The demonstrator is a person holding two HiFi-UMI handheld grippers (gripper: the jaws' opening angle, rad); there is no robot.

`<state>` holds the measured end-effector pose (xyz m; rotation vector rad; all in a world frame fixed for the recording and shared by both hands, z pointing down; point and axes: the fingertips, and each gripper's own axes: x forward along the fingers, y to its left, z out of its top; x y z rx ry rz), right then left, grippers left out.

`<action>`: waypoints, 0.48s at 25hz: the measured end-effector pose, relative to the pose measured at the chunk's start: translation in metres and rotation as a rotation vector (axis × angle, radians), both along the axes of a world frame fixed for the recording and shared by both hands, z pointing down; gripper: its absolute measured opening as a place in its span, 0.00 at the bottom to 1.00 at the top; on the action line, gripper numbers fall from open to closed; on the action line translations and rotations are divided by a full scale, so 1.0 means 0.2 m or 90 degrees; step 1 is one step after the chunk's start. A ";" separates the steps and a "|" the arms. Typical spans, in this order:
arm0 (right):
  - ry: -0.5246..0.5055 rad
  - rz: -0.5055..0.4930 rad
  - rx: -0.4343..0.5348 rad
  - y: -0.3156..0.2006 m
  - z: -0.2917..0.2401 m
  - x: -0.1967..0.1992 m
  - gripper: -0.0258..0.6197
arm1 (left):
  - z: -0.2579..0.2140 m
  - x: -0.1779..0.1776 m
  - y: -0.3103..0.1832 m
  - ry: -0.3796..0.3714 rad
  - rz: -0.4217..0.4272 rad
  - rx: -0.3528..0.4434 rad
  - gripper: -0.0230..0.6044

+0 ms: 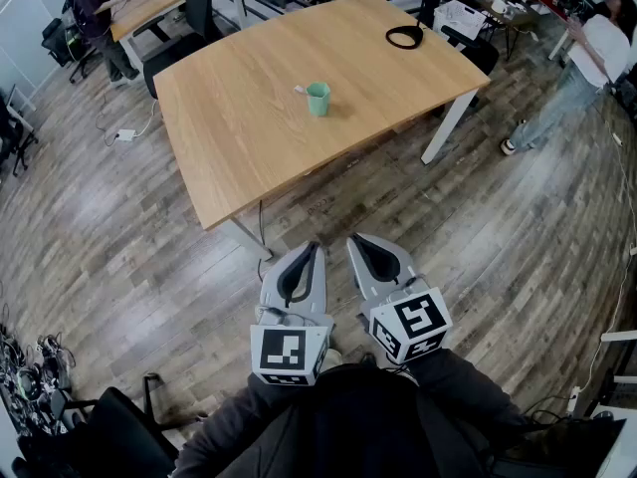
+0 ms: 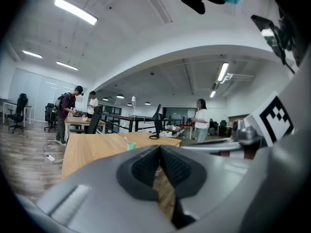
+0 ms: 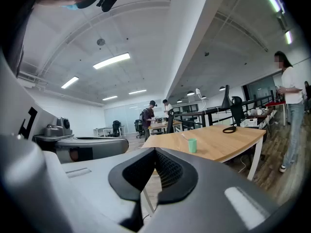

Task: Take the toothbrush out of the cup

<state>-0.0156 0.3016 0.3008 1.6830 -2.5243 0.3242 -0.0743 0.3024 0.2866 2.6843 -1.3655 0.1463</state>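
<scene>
Two pressed-together, empty grippers, left gripper [image 1: 311,248] and right gripper [image 1: 355,239], far from toothbrush [image 1: 301,90] leaning leftward out of cup [image 1: 318,100].

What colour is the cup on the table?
The cup is mint green, clearest in the head view.

The room is bright and even, lit by long ceiling lamps [image 2: 75,11] high above the table [image 1: 249,118]. Shadows under the table are soft. Every view bends strongly at its edges, with dark corners. The left gripper [image 2: 159,148] and the right gripper [image 3: 155,150] look slightly blurred.
</scene>
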 end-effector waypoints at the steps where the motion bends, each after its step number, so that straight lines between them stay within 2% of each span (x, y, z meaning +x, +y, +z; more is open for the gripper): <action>1: -0.001 0.002 0.000 -0.02 0.00 -0.02 0.04 | 0.00 -0.01 -0.01 -0.003 0.006 0.000 0.05; 7: -0.009 0.029 0.005 -0.10 -0.02 -0.11 0.04 | -0.01 -0.12 -0.09 -0.004 0.026 0.008 0.05; 12: -0.007 0.040 0.006 -0.15 -0.04 -0.10 0.04 | -0.02 -0.14 -0.16 0.003 0.031 0.004 0.05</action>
